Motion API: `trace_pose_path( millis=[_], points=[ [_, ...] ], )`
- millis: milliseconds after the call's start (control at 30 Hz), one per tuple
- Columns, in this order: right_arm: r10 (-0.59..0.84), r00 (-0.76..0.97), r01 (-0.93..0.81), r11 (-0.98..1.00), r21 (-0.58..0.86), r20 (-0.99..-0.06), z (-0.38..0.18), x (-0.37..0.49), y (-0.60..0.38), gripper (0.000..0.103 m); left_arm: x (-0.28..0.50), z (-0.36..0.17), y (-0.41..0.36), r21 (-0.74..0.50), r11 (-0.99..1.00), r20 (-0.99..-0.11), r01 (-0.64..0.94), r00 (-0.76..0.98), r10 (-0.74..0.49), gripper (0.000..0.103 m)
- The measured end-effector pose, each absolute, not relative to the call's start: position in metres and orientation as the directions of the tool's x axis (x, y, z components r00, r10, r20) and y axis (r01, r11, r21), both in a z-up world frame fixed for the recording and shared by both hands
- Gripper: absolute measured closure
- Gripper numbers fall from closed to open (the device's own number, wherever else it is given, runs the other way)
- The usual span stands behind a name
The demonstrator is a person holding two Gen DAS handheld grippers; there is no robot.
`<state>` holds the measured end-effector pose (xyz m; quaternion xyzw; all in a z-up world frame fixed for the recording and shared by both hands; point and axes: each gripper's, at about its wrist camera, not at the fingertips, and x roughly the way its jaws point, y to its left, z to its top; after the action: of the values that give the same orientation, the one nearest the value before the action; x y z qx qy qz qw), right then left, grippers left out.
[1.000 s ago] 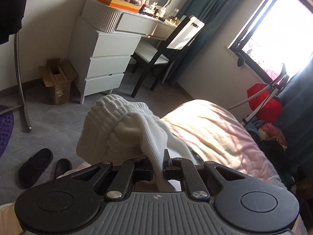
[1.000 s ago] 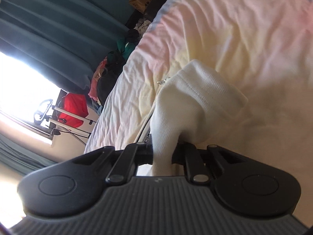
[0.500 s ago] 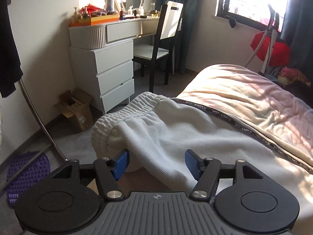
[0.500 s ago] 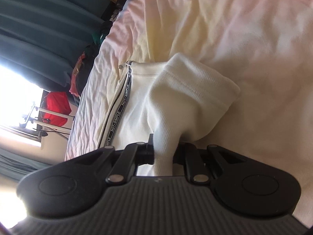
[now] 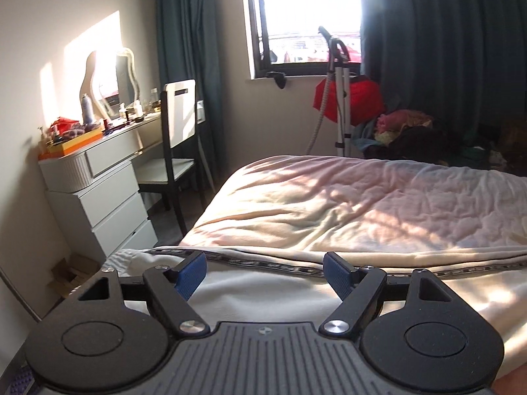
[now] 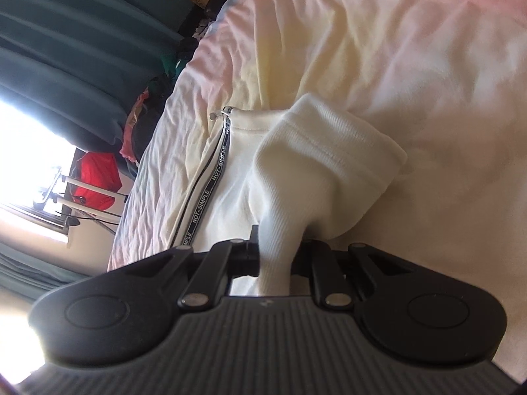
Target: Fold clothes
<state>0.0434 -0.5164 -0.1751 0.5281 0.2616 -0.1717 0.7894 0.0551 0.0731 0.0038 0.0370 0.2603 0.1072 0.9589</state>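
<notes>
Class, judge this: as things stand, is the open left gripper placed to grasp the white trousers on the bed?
Probably yes. The left gripper is open, its blue pads spread just above the white trousers, and nothing lies between them. The right gripper grips the hem end.

white trousers (image 5: 263, 283) partly behind gripper body, fingers (image 6: 250, 256) hidden by fabric (right side)

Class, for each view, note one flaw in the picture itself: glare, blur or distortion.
Left wrist view: the window is blown out white, and fisheye bends the curtains. Right wrist view: daylight glares at the left edge, and the bedspread looks soft and washed out.
</notes>
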Motion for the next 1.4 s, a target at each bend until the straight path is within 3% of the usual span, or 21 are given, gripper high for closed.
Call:
trace_pose_path(
  millis=[200,433,467,567,667,733,800,867,900,1167,1400],
  points=[
    [0.017,0.857,0.481,0.335,0.810,-0.515,-0.170,0.033,-0.513,0.090,0.083,-0.049,0.001,0.146,0.989,-0.538,-0.024,0.837,0.099,0.022],
    [0.076,0.868,0.454,0.279,0.846,-0.491,-0.180,0.036,-0.519,0.084,0.107,-0.123,-0.009,0.190,0.981,-0.593,0.025,0.800,0.095,0.023],
    [0.088,0.868,0.454,0.263,0.852,-0.489,-0.183,0.038,-0.520,0.081,0.110,-0.130,-0.006,0.181,0.983,-0.612,0.027,0.785,0.091,0.022],
    [0.133,0.884,0.414,0.226,0.882,-0.449,-0.190,0.046,-0.519,0.040,0.112,-0.137,0.003,0.102,0.995,-0.640,-0.008,0.765,0.071,0.021],
    [0.150,0.887,0.392,0.252,0.885,-0.436,-0.191,0.058,-0.515,0.037,0.111,-0.138,0.002,0.117,0.993,-0.637,-0.006,0.766,0.080,0.020],
    [0.157,0.878,0.399,0.280,0.873,-0.452,-0.193,0.067,-0.512,0.038,0.110,-0.138,0.002,0.118,0.993,-0.635,-0.009,0.768,0.082,0.020],
    [0.135,0.857,0.432,0.340,0.835,-0.498,-0.193,0.076,-0.510,0.047,0.109,-0.138,0.002,0.120,0.993,-0.636,-0.011,0.767,0.085,0.020],
    [0.102,0.828,0.470,0.411,0.781,-0.552,-0.191,0.083,-0.506,0.075,0.110,-0.138,0.001,0.124,0.992,-0.639,-0.012,0.764,0.089,0.020],
    [0.079,0.809,0.491,0.452,0.744,-0.583,-0.190,0.086,-0.504,0.081,0.110,-0.138,0.001,0.126,0.992,-0.639,-0.011,0.764,0.090,0.020],
    [-0.099,0.838,0.426,0.733,0.531,-0.536,-0.125,0.093,-0.457,0.090,0.112,-0.134,0.002,0.114,0.993,-0.641,-0.011,0.763,0.082,0.020],
    [-0.175,0.947,0.221,0.964,0.149,-0.271,-0.046,0.074,-0.342,0.090,0.099,-0.092,0.039,-0.027,0.995,-0.556,-0.099,0.829,0.068,0.020]
  ],
)
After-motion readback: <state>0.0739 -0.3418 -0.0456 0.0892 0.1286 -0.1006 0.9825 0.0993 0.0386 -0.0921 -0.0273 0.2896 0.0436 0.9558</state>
